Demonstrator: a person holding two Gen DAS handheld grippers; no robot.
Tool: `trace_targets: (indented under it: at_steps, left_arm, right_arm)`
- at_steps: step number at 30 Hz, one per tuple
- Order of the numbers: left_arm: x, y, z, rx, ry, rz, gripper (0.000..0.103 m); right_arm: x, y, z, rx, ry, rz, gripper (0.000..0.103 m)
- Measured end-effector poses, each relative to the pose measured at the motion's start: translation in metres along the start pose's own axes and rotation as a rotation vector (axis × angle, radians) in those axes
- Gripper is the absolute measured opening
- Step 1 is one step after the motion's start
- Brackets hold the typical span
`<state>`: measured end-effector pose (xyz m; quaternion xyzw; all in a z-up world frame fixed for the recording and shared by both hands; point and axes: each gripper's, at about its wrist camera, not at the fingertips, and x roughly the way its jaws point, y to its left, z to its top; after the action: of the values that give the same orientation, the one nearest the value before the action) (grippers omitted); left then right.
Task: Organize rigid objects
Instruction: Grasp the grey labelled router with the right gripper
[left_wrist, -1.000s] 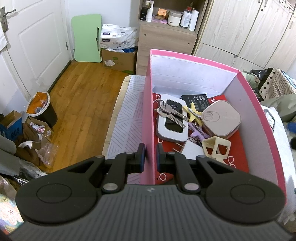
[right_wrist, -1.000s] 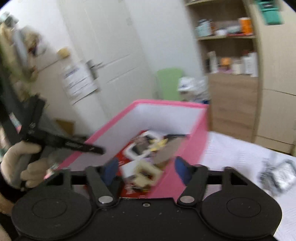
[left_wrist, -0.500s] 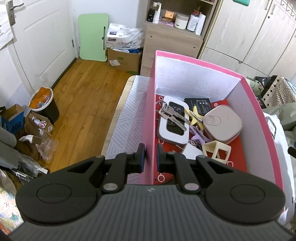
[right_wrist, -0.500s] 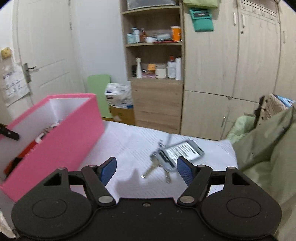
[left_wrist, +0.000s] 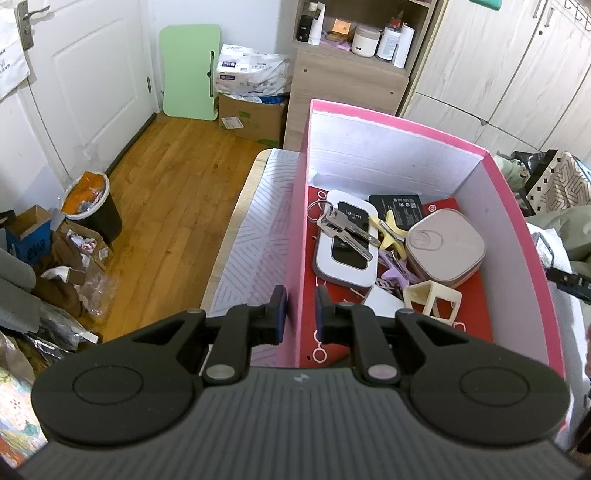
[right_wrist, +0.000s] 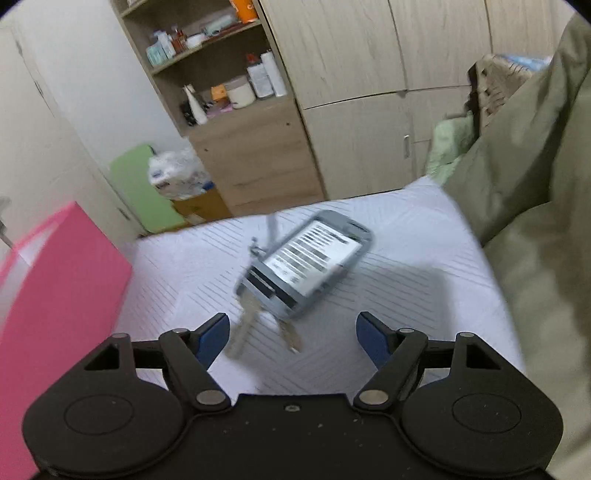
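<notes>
The left tool (left_wrist: 298, 308) was clamped on the pink box's (left_wrist: 515, 206) near-left wall, jaws easing open slightly. Only that view showed inside: keys (left_wrist: 345, 230) on a white wifi gadget (left_wrist: 345, 243), a beige square case (left_wrist: 445, 247), hair clips half-buried. The right tool (right_wrist: 291, 332) was empty, jaws wide and opening, over the bed (right_wrist: 406, 236) near its far edge, where a blurry grey device (right_wrist: 310, 260) lay on a key bunch (right_wrist: 251, 314), details unreadable.
</notes>
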<state>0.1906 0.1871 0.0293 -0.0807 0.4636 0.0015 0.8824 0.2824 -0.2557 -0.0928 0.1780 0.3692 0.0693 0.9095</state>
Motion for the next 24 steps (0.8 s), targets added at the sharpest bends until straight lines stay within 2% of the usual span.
trace_targets:
  at_steps: [3,7,11,18,24]
  left_arm:
    - [0.0,0.0,0.001,0.008,0.003,-0.002,0.013]
    - [0.0,-0.001,-0.001,0.008,-0.003,0.0,0.013]
    - [0.001,0.003,0.0,-0.014,-0.001,-0.01,0.013]
    - [0.002,0.0,0.001,0.012,0.008,-0.003,0.013]
    - [0.002,0.001,0.002,0.002,0.007,-0.009,0.013]
  right_arm:
    - [0.014,0.007,0.012,-0.088,0.028,0.017,0.088]
    - [0.039,0.012,0.026,-0.141,0.105,-0.076,0.091]
    - [0.049,0.021,0.031,-0.187,0.087,-0.092,0.096]
    - [0.058,0.033,0.037,-0.226,0.095,0.017,0.098]
    - [0.069,0.042,0.044,-0.282,0.08,-0.001,0.098]
